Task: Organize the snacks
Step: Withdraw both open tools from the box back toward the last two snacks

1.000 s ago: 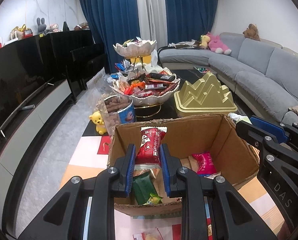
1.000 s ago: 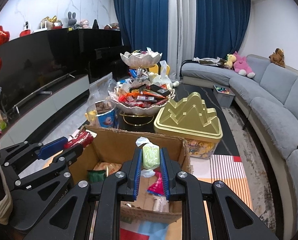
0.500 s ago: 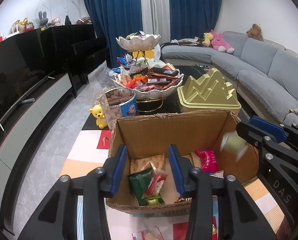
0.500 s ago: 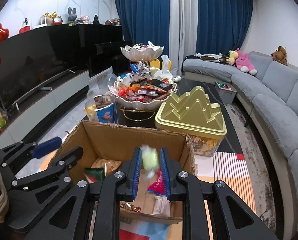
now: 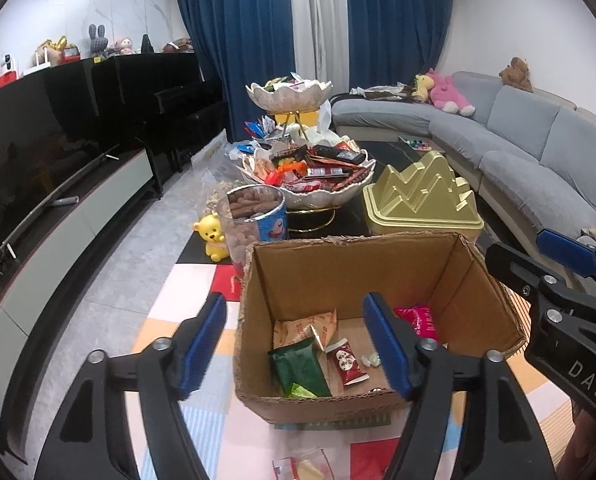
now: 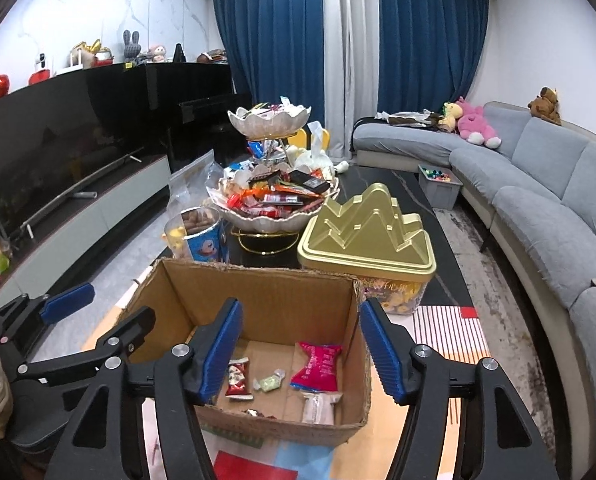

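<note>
An open cardboard box [image 5: 349, 264] [image 6: 266, 288] stands on the table in front of both grippers. Inside lie a small red packet [image 5: 347, 364] [image 6: 238, 378], a pale green candy [image 6: 272, 380] [image 5: 371, 359], a pink packet [image 5: 415, 318] [image 6: 317, 364], a green packet [image 5: 298, 366] and an orange wrapper [image 5: 307, 326]. My left gripper [image 5: 298, 344] is open and empty above the box's near left side. My right gripper [image 6: 301, 350] is open and empty above the box's near right side.
Behind the box stand a two-tier shell bowl [image 5: 309, 184] [image 6: 270, 204] heaped with snacks, a gold mountain-shaped tin [image 5: 419, 196] [image 6: 365, 232] and a biscuit tub [image 5: 258, 216] [image 6: 200, 236]. A yellow bear figure [image 5: 210, 236] stands left. A clear packet [image 5: 301, 468] lies nearest me.
Both grippers opened. The red packet dropped from the left gripper and the green candy from the right gripper; both now lie in the box.
</note>
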